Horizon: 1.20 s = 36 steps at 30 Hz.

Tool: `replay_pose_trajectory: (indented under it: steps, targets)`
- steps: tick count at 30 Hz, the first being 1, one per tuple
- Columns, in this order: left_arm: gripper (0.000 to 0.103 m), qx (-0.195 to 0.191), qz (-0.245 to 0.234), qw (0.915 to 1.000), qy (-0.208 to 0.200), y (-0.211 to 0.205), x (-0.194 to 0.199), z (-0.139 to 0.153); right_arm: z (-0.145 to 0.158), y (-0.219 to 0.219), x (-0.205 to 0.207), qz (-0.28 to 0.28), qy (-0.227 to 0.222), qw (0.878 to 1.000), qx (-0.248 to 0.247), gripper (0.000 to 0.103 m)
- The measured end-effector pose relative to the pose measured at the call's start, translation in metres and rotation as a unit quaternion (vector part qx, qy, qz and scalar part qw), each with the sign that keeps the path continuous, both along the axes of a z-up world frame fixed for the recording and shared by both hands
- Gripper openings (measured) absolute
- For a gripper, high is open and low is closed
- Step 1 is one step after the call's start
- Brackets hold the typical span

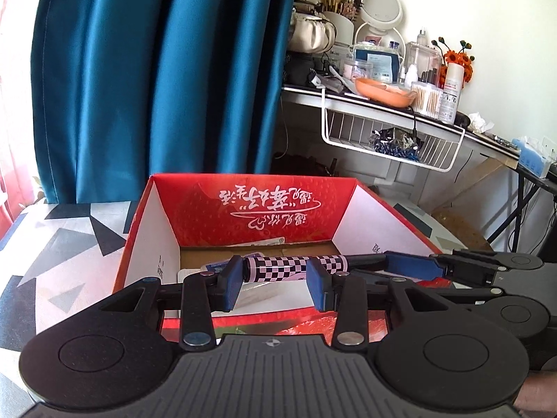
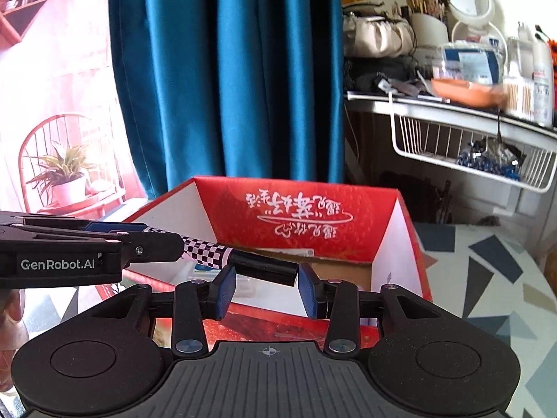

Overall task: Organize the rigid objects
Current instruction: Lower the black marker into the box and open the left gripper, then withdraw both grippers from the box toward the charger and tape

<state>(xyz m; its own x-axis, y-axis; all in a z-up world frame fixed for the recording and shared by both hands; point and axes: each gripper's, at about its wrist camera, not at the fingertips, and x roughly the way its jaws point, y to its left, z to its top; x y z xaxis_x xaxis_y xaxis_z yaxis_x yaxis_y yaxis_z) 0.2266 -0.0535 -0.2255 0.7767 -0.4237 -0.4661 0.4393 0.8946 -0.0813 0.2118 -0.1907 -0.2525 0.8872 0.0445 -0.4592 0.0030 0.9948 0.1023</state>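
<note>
A slim tube with a pink-and-black checkered body point(image 1: 294, 267) and a black cap point(image 2: 264, 267) hangs crosswise over the open red cardboard box point(image 1: 243, 205). In the left wrist view my left gripper point(image 1: 273, 284) spans the checkered body, blue pads wide apart at each end. My right gripper point(image 1: 410, 264) comes in from the right at the tube's black end. In the right wrist view my right gripper point(image 2: 266, 291) brackets the black cap with small gaps, and my left gripper point(image 2: 139, 240) holds the checkered end from the left. The box point(image 2: 393, 244) holds flat packets.
The box sits on a table with a grey, black and white geometric cloth point(image 1: 59, 244). A blue curtain point(image 1: 156, 69) hangs behind. A cluttered white vanity shelf point(image 1: 400, 101) with a wire basket point(image 1: 393, 139) stands at the right. A potted plant point(image 2: 66, 177) stands far left.
</note>
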Motion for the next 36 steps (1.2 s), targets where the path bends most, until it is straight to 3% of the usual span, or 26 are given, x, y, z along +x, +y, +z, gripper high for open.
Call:
replay_pose_trajectory:
  steps: [7, 14, 17, 20, 23, 25, 27, 30, 36]
  targets:
    - [0.042, 0.001, 0.002, 0.9997, 0.026, 0.003, 0.006, -0.009, -0.003, 0.000, 0.006, 0.001, 0.009, 1.000, 0.001, 0.039]
    - [0.042, 0.000, -0.003, 0.9997, 0.026, 0.006, 0.005, -0.007, -0.002, 0.001, 0.004, 0.001, 0.007, 1.000, 0.004, 0.040]
    - [0.043, 0.003, 0.000, 0.9998, 0.022, 0.007, 0.002, -0.006, 0.000, 0.004, -0.002, -0.001, -0.004, 1.000, -0.004, 0.051]
    - [0.056, 0.003, 0.007, 0.9999, 0.015, 0.010, -0.003, -0.002, 0.002, 0.005, -0.007, -0.007, -0.012, 1.000, -0.013, 0.058]
    - [0.075, -0.001, 0.019, 0.9998, 0.006, 0.018, -0.010, 0.002, 0.005, 0.003, -0.015, -0.020, -0.027, 0.999, -0.018, 0.075]
    - [0.089, -0.005, 0.025, 0.9997, 0.002, 0.025, -0.015, 0.004, 0.007, 0.001, -0.021, -0.028, -0.037, 0.999, -0.020, 0.091]
    - [0.097, -0.008, 0.030, 0.9995, 0.000, 0.030, -0.020, 0.006, 0.008, -0.001, -0.026, -0.034, -0.043, 0.998, -0.023, 0.099]
    - [0.103, 0.001, 0.042, 0.9991, 0.004, 0.033, -0.025, 0.007, 0.007, -0.004, -0.032, -0.044, -0.044, 0.998, -0.032, 0.103]
    - [0.103, -0.005, 0.057, 0.9981, 0.021, 0.044, -0.038, 0.005, 0.001, -0.006, -0.047, -0.049, -0.038, 0.998, -0.021, 0.103]
